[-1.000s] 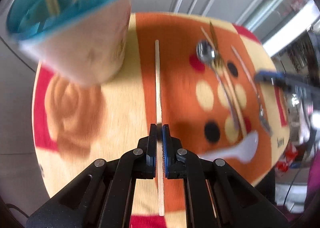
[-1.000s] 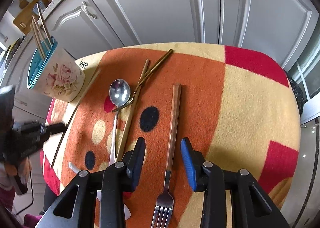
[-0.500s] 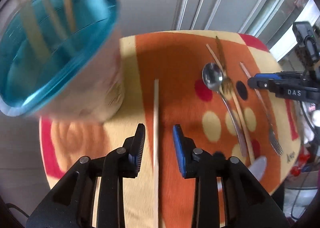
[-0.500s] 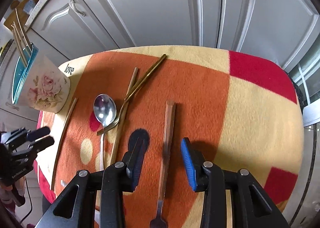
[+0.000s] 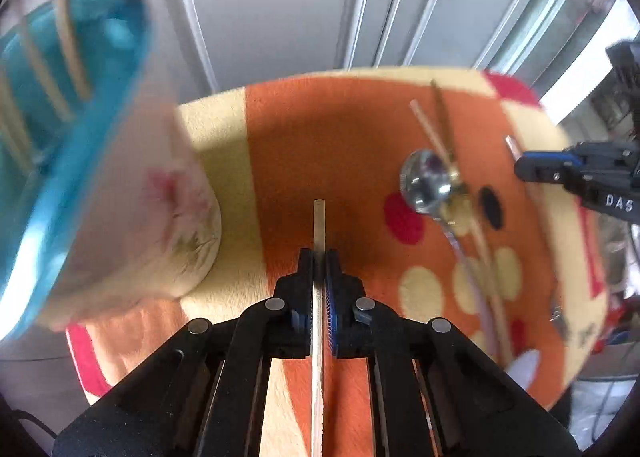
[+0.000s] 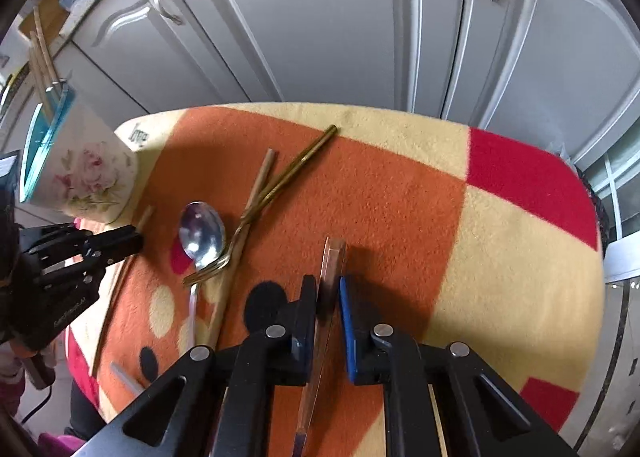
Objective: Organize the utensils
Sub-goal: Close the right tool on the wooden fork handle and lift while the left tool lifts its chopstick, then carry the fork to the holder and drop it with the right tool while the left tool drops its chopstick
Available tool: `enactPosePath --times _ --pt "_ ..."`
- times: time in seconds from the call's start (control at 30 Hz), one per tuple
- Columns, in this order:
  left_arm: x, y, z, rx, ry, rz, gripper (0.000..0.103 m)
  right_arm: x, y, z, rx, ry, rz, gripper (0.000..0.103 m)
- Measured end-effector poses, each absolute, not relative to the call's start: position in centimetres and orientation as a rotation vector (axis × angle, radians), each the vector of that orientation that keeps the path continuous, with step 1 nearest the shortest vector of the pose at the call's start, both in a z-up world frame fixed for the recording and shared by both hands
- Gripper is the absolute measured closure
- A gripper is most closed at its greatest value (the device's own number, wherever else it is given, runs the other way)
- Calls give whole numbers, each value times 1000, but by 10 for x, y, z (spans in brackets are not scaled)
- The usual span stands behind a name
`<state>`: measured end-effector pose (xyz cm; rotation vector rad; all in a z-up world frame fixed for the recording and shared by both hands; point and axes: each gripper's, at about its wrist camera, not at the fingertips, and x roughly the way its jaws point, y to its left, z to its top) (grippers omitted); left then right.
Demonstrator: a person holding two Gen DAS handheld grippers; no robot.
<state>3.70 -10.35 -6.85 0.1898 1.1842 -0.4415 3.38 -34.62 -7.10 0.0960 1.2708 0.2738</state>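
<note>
My left gripper (image 5: 319,257) has its jaws closing and pressed on a pale wooden chopstick (image 5: 319,225) near its far tip; the stick lies on the table. A floral cup (image 5: 132,209) with a blue inside and several chopsticks in it stands close on the left. My right gripper (image 6: 328,285) points down at a copper fork handle (image 6: 335,253). Its jaws are closing, with the blue pads against the handle's sides. The fork's tines are hidden under the gripper. In the right wrist view the left gripper (image 6: 134,237) sits beside the cup (image 6: 88,177).
A steel spoon (image 6: 200,231), a gold fork (image 6: 296,169) and another wooden chopstick (image 6: 262,177) lie crossed mid-table on the orange, cream and red cloth (image 6: 500,257). A white plastic spoon (image 5: 524,365) lies near the front edge. Grey cabinet doors (image 6: 340,17) stand behind the table.
The left jaws opened, slid along the chopstick toward its far end and closed again near the tip. The right jaws moved up the fork handle and closed on it.
</note>
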Motion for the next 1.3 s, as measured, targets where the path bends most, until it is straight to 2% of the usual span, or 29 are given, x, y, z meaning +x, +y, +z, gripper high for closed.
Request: enactPosePath --times 0.37,0.57,0.6,0.63,0.73,0.77,0.93,1.1,1.3 --pt "-15 -57 30 53 995 -502 99 -36 -345 23 132 1051 337 93" --pt "-26 -55 33 20 975 -482 99 -45 -335 10 53 1096 290 92" --pt "-27 -56 33 10 973 -480 99 -42 -335 5 43 1099 282 82" --pt "-29 -55 35 1 971 -478 99 -39 -335 -3 31 1104 276 67" --pt "-35 -53 40 5 955 -473 99 -16 -327 -39 70 1174 278 63" --pt "-38 -52 43 3 953 -474 99 -10 -325 -48 66 1188 266 64" --pt "-45 -46 45 -8 953 -470 99 25 -318 -86 28 1218 213 93" --pt "-52 -38 56 -37 930 -483 99 13 -322 -63 36 1204 263 94" --pt "-68 -37 73 -48 892 -519 99 -48 -345 6 118 1046 301 94"
